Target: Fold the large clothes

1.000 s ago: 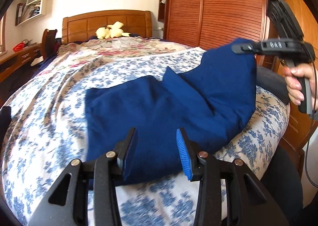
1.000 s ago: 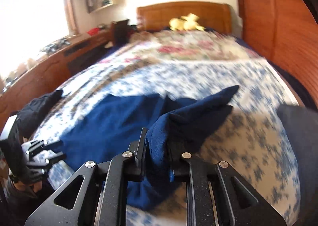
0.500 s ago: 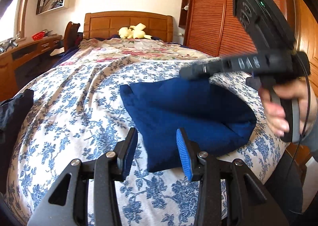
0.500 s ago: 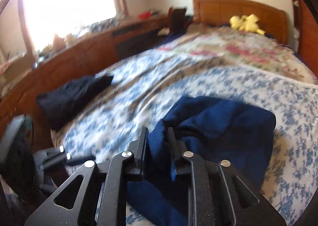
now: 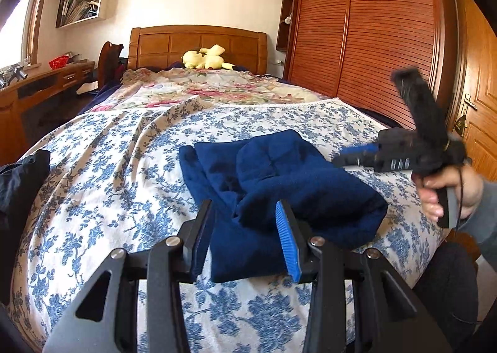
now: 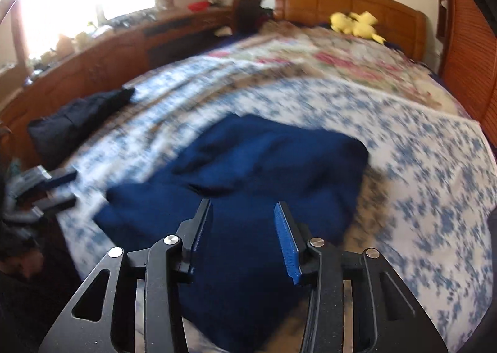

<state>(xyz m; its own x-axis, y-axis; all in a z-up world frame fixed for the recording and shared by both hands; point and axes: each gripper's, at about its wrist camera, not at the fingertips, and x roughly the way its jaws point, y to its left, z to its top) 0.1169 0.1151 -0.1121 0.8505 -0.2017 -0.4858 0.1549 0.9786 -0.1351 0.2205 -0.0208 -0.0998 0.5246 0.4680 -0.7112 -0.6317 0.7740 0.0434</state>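
Blue-flowered bedding (image 5: 93, 197) covers the bed, and near its foot edge lies the garment (image 5: 279, 185), a dark blue bundle folded into a rough rectangle with a loose hump on top. The left gripper (image 5: 245, 241) hovers just over its near edge, jaws partly apart, holding nothing. The right gripper (image 6: 242, 238) has just been opening; its jaws now stand apart above the cloth with nothing between the pads. Beyond, a black garment (image 6: 77, 123) sits at the bed's left side, and a yellow plush (image 5: 206, 58) by the headboard. Risk, as I judge it: the released top layer is lumpy and could slump or unfold, and any snag on a pad would drag the stack crooked.
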